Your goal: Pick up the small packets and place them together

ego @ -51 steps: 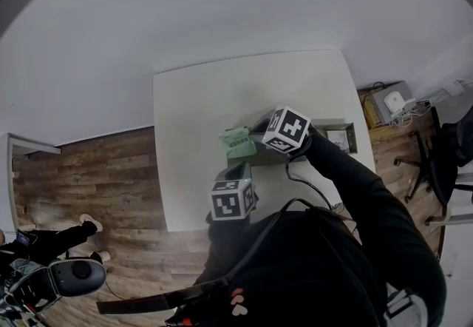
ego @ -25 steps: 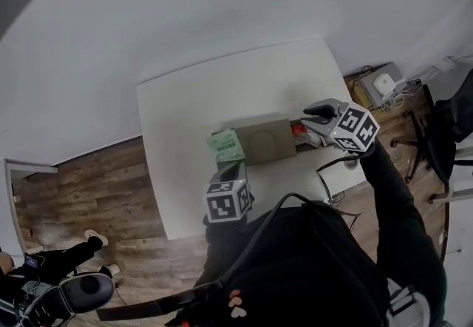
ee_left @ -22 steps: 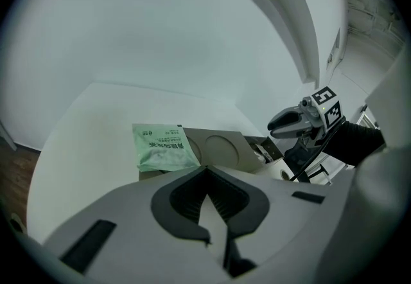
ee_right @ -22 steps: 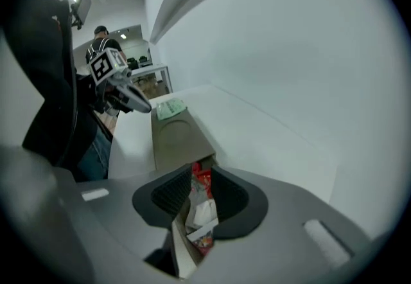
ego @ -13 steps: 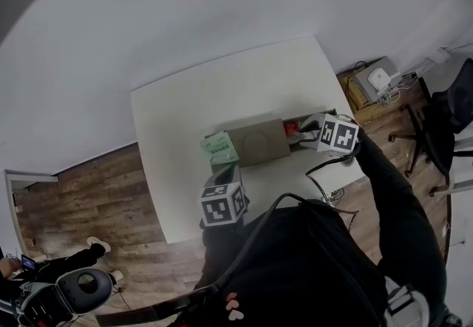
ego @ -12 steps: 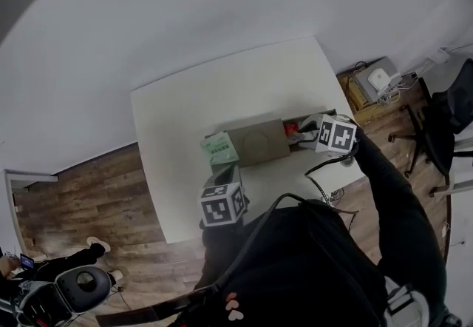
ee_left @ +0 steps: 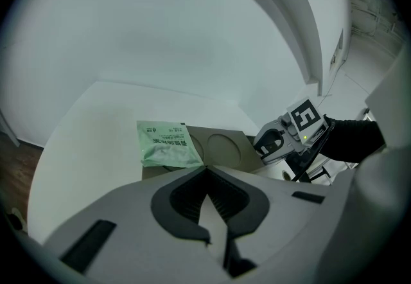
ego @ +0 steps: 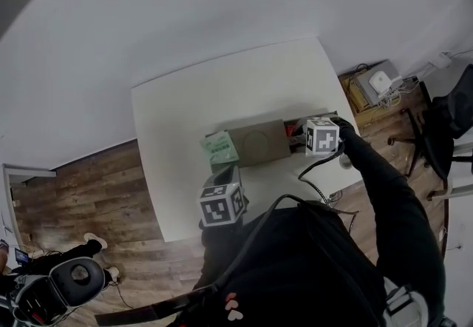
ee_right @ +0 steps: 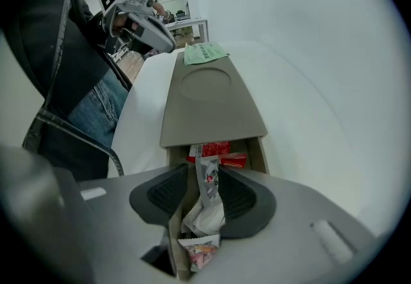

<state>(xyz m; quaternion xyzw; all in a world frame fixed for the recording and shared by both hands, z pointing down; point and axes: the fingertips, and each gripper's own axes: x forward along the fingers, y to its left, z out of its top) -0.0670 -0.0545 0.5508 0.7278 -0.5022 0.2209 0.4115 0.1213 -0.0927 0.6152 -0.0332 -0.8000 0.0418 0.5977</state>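
A brown cardboard box (ego: 259, 142) lies on the white table (ego: 192, 103), its lid slid back at the right end. On its left end rests a green packet (ego: 219, 146), also seen in the left gripper view (ee_left: 166, 143). My right gripper (ee_right: 204, 177) points steeply down over the open end. Its jaws have just been opening, and a silver packet (ee_right: 207, 183) stands between them. A red packet (ee_right: 212, 150) lies just beyond, and more small packets lie below. My left gripper (ee_left: 205, 173) hangs shut and empty, near the table's front edge, short of the green packet.
The table's right edge is close to the box's open end. An office chair (ego: 443, 148) and a white device (ego: 380, 83) stand on the wooden floor to the right. A chair frame (ee_right: 70, 135) and the person's legs are near the table's front.
My right gripper has gone from the green packet to the box's right end, sunk and tipped downward over the open part. The left gripper has stayed put.
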